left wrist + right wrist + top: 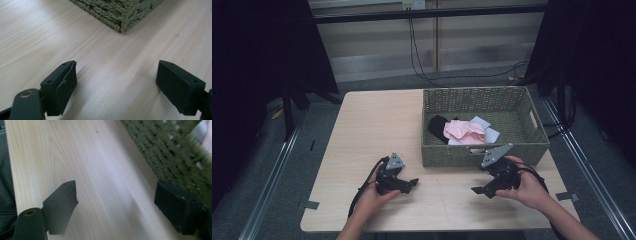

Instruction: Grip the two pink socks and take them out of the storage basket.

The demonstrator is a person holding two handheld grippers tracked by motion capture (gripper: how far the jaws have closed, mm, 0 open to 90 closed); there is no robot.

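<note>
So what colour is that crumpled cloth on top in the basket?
Pink. The crumpled cloth lies in the woven basket, over a black piece and pale ones; the high view shows it best.

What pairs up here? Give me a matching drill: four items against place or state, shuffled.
Items:
1. basket
2. pink cloth
3. left gripper
4. right gripper

Descriptions:
A. lies in the basket, on other cloths
B. open, low over bare table, right of centre
C. woven, on the table's right half
D. open, low over bare table, left of the basket's near corner

Pairs: 1-C, 2-A, 3-D, 4-B
</note>
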